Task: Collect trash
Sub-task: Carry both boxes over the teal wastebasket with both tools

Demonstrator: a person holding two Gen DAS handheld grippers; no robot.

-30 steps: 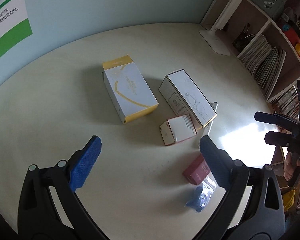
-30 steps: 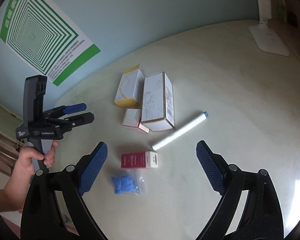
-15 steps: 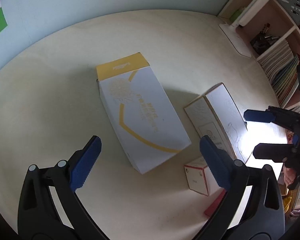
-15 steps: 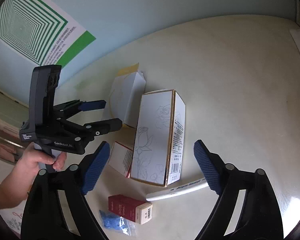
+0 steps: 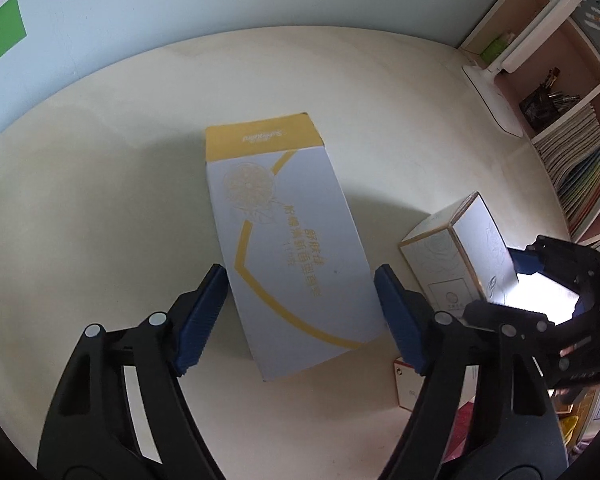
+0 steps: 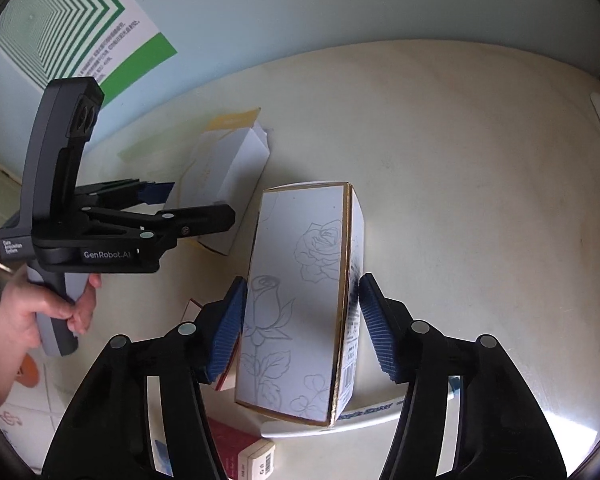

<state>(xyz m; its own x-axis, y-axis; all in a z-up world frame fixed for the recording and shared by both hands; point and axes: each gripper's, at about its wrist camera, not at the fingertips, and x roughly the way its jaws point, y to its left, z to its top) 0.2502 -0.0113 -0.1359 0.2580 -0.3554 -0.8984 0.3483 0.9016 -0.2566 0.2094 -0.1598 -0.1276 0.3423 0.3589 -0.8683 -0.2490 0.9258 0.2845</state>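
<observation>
A yellow-and-white box [image 5: 284,240] lies flat on the cream table [image 5: 100,200]. My left gripper [image 5: 300,316] straddles its near end; its jaws are closing and the blue pads stand just off the box's long sides. A white box with rose drawings and gold edges [image 6: 300,300] lies between the pads of my right gripper [image 6: 300,320], whose jaws are also closing, nearly touching its sides. The right wrist view shows the left gripper [image 6: 196,202] over the yellow-and-white box [image 6: 228,168]. The left wrist view shows the right gripper [image 5: 496,286] at the rose box [image 5: 460,248].
A small white-and-red box [image 5: 408,384], a dark red box [image 6: 240,448] and a white tube [image 6: 364,412] lie near the rose box. A white lamp base [image 5: 496,96] and a bookshelf [image 5: 572,152] stand at the right. A green poster [image 6: 60,32] hangs on the wall.
Both grippers came down and forward over the boxes, which now fill each view. Both pairs of jaws have narrowed around their box.
</observation>
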